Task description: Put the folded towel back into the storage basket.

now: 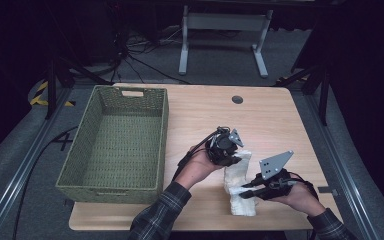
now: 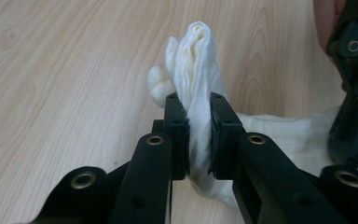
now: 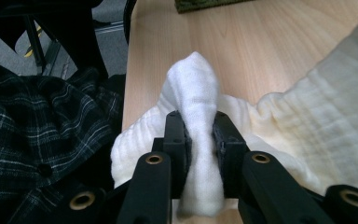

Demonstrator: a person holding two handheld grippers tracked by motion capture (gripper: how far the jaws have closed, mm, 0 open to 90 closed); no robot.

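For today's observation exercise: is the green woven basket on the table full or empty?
Empty. The high view looks straight into the basket and shows its bare woven floor; the white cloth lies outside it on the table.

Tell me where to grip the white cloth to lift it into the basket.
Grip the white cloth at its two ends, from above, as the left gripper and right gripper do: bunched folds give the pads bulk to pinch, and the limp cloth hangs between them.

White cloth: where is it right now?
In the high view the white cloth is at the table's near right, right of the green basket, pinched by the left gripper and right gripper.
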